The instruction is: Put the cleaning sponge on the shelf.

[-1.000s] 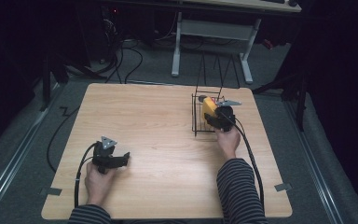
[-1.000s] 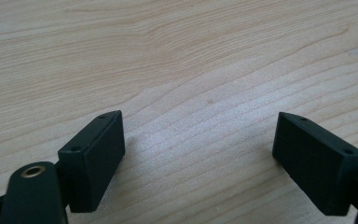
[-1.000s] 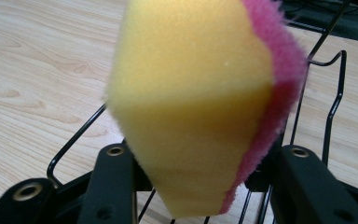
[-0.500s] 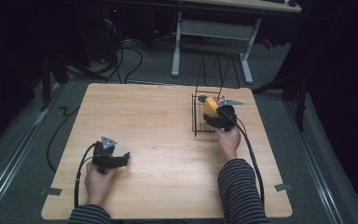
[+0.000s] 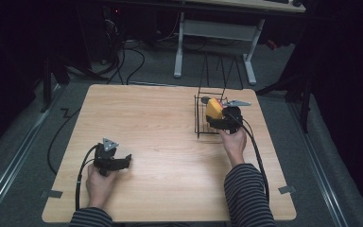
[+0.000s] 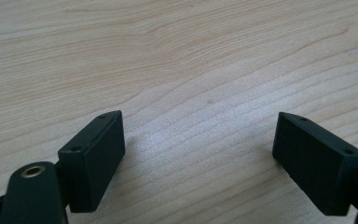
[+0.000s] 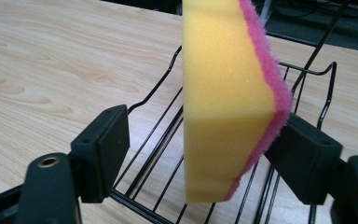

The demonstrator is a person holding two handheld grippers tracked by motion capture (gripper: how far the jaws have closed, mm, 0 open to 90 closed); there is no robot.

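One sponge (image 7: 228, 102): soft yellow foam slab with a fuzzy pink scouring layer, standing on edge in a black wire rack (image 5: 202, 124) at the right of the high view. Right tongs (image 7: 205, 149): matt black block jaws, just opening, now apart; the sponge stands between them, its pink face against the right jaw, a gap at the left jaw. Left tongs (image 6: 200, 158): jaws wide apart over bare pale wood-grain bench (image 5: 160, 137), lower left.

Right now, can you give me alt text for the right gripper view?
A yellow sponge with a pink scrub layer stands on edge between the right tool's open black jaws, which have just been opening, over a black wire rack on a light wooden table.
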